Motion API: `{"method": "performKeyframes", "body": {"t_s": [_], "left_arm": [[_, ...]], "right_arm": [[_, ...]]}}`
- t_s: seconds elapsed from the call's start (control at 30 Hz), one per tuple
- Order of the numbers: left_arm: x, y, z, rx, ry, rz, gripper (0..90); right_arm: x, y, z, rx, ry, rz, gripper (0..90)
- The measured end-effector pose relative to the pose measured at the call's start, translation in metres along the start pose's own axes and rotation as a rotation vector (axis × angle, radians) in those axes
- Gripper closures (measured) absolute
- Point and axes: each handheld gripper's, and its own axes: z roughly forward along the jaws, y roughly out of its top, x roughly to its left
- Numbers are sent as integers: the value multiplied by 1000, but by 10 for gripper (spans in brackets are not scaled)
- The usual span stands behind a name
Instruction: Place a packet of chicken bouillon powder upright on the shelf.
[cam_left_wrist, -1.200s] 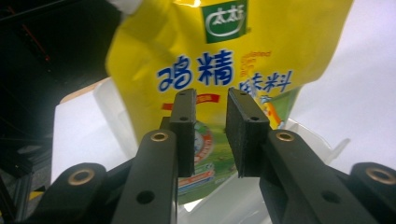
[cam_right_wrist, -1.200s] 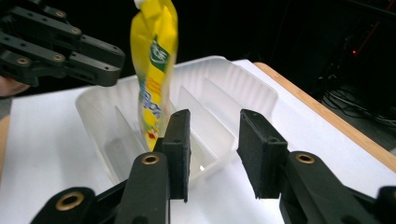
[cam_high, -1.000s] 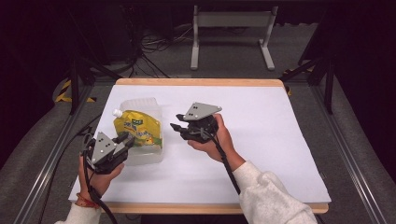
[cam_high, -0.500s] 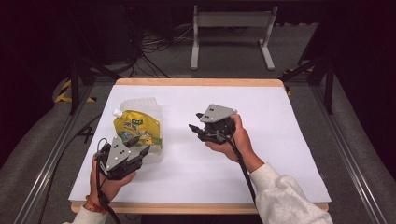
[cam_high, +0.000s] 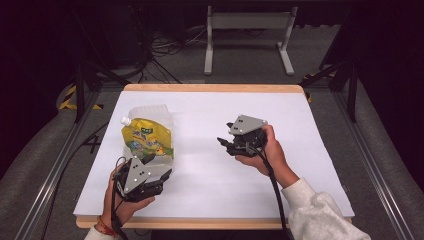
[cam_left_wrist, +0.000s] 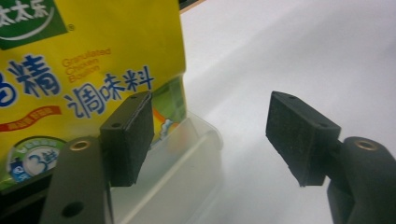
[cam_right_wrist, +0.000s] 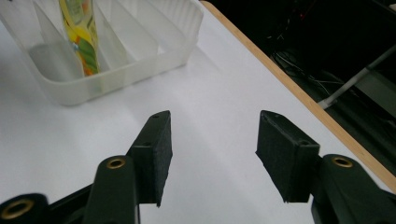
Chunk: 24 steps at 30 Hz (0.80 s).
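A white table (cam_high: 210, 115) carries a clear plastic bin (cam_high: 155, 112) with dividers on its left half. A yellow spouted pouch (cam_high: 146, 140) stands in one of the bin's slots, leaning a little, with its spout up at the far left.

The left gripper (cam_high: 159, 169) sits just beside the near edge of the bin. Its jaws have just been opening and now stand wide, nothing between them; in the left gripper view one pad (cam_left_wrist: 130, 135) is close in front of the pouch's printed face without pressing it.

The right gripper (cam_high: 225, 145) hovers over bare table, well apart from the bin, pointing toward it. Its jaws have just been opening too and hold nothing.

The likely trouble is the pouch itself. It is soft and only propped by thin dividers, so it could slump or tip out of its slot if the left gripper brushes it while drawing away. The bin looks light; a nudge from that gripper could slide it across the smooth table.
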Motion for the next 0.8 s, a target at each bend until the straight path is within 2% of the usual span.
{"method": "performKeyframes", "body": {"t_s": [0.27,0.3,0.57,0.73,0.8], "left_arm": [[-9,-3,1,0,-35,0,253],[-11,-4,1,3,-36,10,253],[-22,-13,10,54,-80,17,226],[-27,-17,15,87,-92,40,217],[-28,-18,16,94,-104,32,213]], "right_arm": [[-4,-17,-5,53,-19,-7,375],[-4,-19,-6,58,-22,-6,366],[-9,-39,-12,108,-55,-5,307],[-9,-55,-16,141,-73,-14,272],[-10,-61,-18,151,-77,-11,258]]}}
